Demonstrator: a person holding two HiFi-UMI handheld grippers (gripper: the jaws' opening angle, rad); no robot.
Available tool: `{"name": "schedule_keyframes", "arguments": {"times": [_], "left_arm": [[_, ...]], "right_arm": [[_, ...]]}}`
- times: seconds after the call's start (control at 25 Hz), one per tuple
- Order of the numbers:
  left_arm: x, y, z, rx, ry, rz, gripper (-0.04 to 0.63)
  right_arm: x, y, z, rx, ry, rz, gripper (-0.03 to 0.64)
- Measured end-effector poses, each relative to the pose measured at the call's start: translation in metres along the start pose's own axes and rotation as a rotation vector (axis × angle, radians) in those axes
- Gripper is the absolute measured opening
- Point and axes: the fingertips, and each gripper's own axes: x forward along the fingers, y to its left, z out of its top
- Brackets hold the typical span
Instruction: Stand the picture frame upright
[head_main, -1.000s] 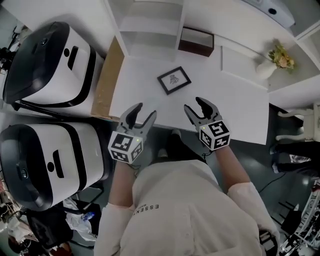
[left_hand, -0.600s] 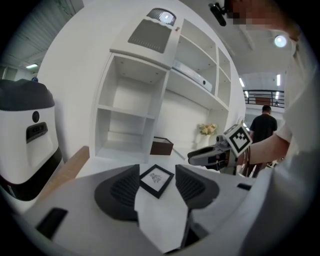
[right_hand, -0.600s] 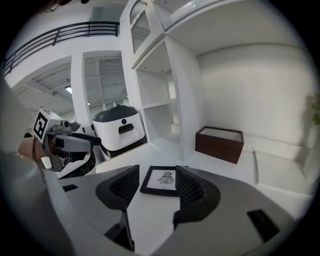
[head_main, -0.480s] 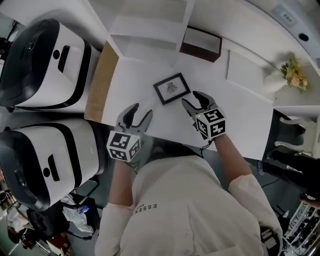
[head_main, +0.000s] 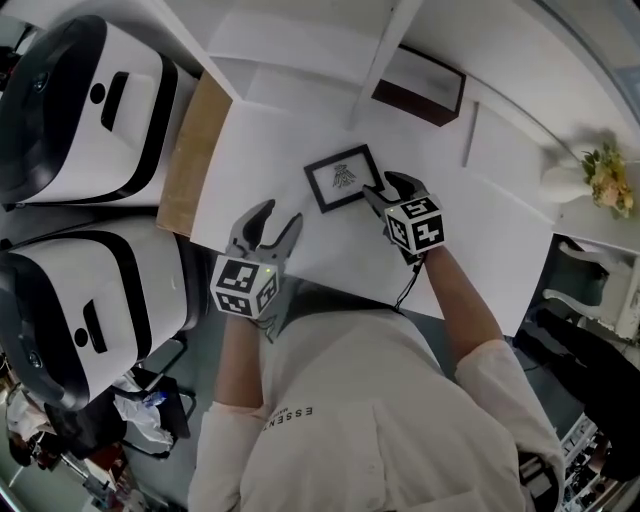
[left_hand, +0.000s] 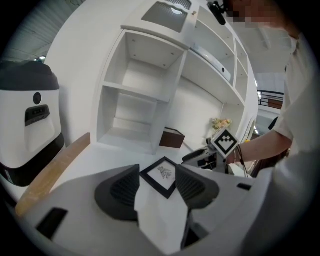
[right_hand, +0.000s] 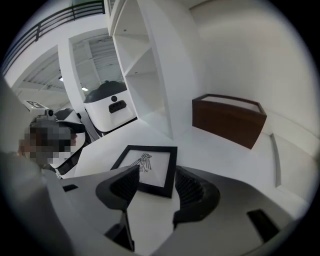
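While the picture frame (head_main: 343, 178) lies flat on the desk (head_main: 480, 240), my right gripper (head_main: 385, 190) gapes wide at its corner, my left gripper (head_main: 268, 225) open and apart; a crooked pinch could skid it away.

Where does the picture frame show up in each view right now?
Head view: picture frame lies flat, upper centre, just ahead of the right gripper.
Left gripper view: picture frame low centre, beyond the open jaws.
Right gripper view: picture frame low centre, near edge between the open jaws.
Shared landmark: dark brown box behind it, in all three views.
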Motion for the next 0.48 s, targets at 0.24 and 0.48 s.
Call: {"name": "schedule_keyframes", "arguments": {"times": [0.24,0.48], "left_arm": [[0.007,-0.001,-0.011,-0.012,0.028,0.005,0.216],[0.008,0.003,-0.016,-0.02,0.046,0.015,0.216]], "right_arm": [[0.019,-0.012,-0.006,0.051,0.033,0.004,0.221],[0.03,-0.021,-0.015,0.076,0.073,-0.036,0.092]]}}
